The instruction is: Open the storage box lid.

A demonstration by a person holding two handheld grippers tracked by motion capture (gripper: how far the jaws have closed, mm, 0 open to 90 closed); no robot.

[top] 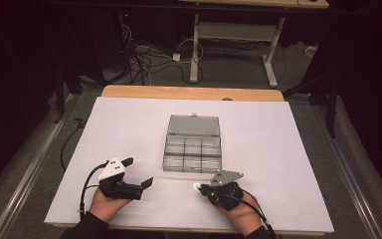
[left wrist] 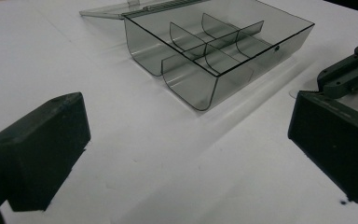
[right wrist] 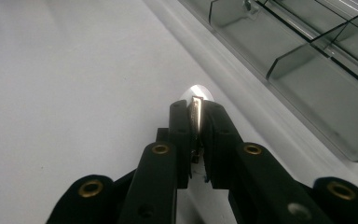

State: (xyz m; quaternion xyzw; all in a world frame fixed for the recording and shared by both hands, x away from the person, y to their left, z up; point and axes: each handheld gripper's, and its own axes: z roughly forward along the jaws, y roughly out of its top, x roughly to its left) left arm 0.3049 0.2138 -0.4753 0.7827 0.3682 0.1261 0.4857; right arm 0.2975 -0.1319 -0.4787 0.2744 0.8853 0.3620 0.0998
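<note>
White sheeting [top: 129, 129] is covering the table as a clear compartment box [top: 192, 152] is sitting open at its centre; just near of it the right gripper [top: 197, 187] is pinching a small shiny metal piece [right wrist: 196, 112], while the left gripper [top: 138, 174] is resting spread wide, holding nothing

No lettering, label, brand mark or number can be read anywhere here. The smoky clear compartment box [top: 193, 144] carries no print that shows, the white table sheet [top: 278, 164] is blank, and the black gripper bodies show only brass rivets and screw holes, no markings.
</note>
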